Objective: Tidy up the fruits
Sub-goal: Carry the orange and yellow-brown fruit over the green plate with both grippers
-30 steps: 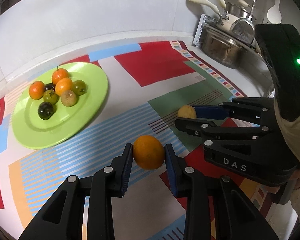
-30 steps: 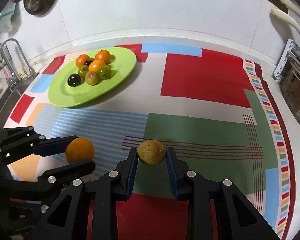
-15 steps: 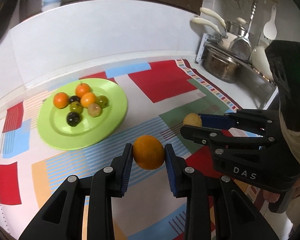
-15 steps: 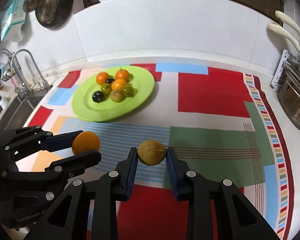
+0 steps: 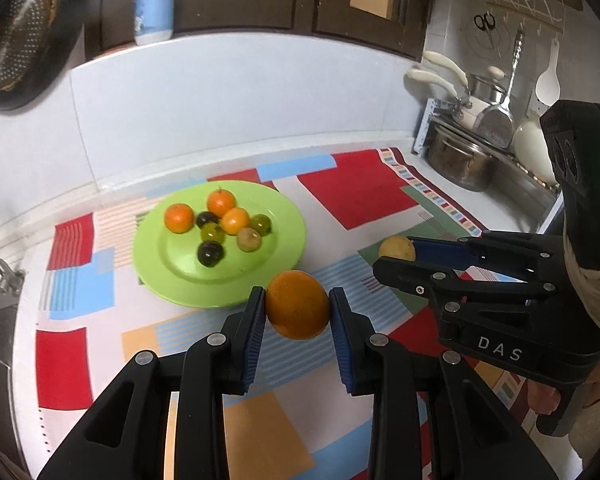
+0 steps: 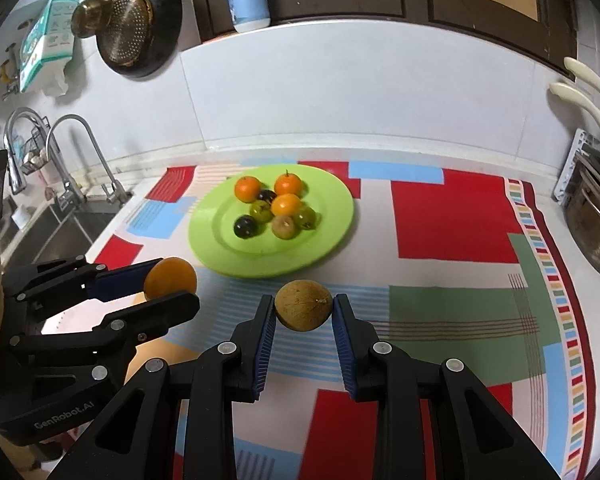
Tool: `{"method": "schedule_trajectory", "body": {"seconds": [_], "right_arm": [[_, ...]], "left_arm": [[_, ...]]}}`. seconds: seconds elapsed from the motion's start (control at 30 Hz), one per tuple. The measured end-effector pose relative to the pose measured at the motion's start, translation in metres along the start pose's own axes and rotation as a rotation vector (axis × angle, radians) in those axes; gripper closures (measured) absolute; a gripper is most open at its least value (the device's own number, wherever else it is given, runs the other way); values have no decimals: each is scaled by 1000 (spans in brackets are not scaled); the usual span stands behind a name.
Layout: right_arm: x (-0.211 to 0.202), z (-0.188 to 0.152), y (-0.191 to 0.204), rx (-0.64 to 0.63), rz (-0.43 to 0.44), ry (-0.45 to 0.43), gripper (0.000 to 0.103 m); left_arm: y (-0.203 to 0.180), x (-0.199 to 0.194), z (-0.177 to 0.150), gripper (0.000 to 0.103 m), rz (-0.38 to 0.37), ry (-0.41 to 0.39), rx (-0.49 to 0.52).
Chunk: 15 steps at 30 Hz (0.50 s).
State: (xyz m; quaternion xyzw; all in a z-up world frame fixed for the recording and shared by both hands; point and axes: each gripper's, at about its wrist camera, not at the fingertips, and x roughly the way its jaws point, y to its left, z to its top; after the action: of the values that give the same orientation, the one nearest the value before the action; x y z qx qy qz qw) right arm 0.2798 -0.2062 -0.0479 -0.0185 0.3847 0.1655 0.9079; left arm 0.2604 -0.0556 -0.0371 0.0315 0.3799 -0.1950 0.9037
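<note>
Fruit filled both tools: the left gripper [image 5: 298, 306] clamped an orange [image 5: 297, 304] at lower centre, and the right gripper [image 6: 304, 312] pinched a brown fruit [image 6: 303, 311]. Beyond both, up-frame, lay the green plate [image 5: 288, 216] with its fruit cluster [image 5: 220, 224], apparently nearer the left gripper.

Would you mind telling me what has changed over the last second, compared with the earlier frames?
Both grippers have risen and tilted up, so the wall and cabinets now show. The left gripper keeps the orange, the right gripper the brownish-yellow fruit, each lifted clear of the patterned mat. Nothing was released. The green plate and its seven fruits are unchanged.
</note>
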Motion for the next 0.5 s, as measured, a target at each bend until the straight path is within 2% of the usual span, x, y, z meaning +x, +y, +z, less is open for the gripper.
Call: {"method": "schedule_trajectory", "body": {"seconds": [0.5], "right_arm": [[2,27,33,-19,1,-50,73]], "left_arm": [[35,-19,15,71,37,-65,-5]]}}
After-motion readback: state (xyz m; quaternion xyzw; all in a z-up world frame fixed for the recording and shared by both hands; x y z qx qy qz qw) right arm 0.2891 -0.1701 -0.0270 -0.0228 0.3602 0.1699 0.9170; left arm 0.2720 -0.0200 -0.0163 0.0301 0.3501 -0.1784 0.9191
